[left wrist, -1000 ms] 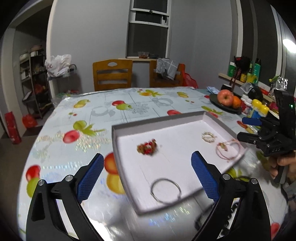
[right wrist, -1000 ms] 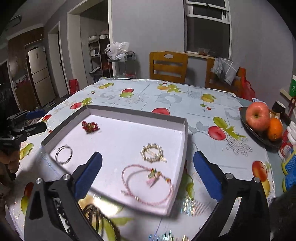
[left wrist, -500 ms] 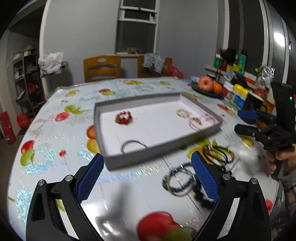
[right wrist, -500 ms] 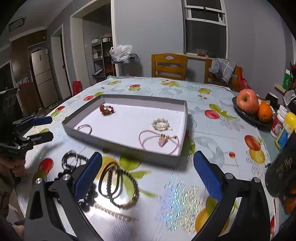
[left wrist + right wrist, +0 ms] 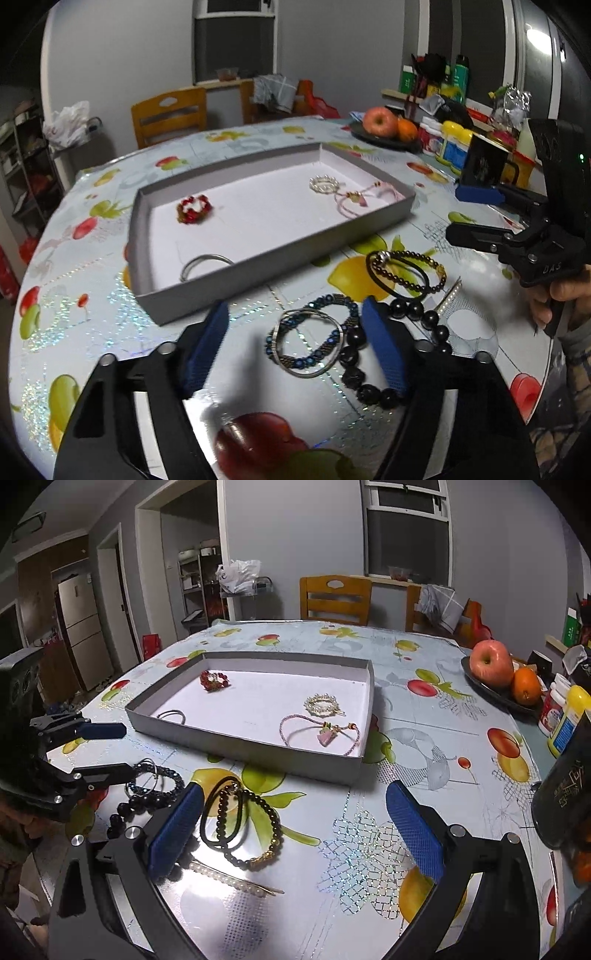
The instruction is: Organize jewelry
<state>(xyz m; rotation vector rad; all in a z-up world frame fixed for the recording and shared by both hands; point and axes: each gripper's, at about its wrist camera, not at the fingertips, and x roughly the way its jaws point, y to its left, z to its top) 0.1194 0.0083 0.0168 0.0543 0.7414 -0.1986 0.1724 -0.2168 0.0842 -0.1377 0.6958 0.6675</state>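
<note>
Between the left gripper's (image 5: pixel 295 343) narrowing jaws, on the fruit-print bench (image 5: pixel 92 325), lies a silver-and-blue beaded bracelet cluster (image 5: pixel 308 341), not yet clamped, just outside the shallow grey tray (image 5: pixel 258 266); pickup looks imminent. The right gripper (image 5: pixel 295 830) hangs apart, empty.

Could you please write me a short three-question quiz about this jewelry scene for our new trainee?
1. How many jewelry pieces lie inside the grey tray?
2. True or false: the pink cord bracelet lies on the tablecloth outside the tray.
3. Which piece lies between the left gripper jaws: A) red bead bracelet, B) blue bead bracelet, C) pearl hair clip?

Key: 1. Four. 2. False; it is in the tray. 3. B; the jaws have just been closing around it, not yet pressing.
</note>
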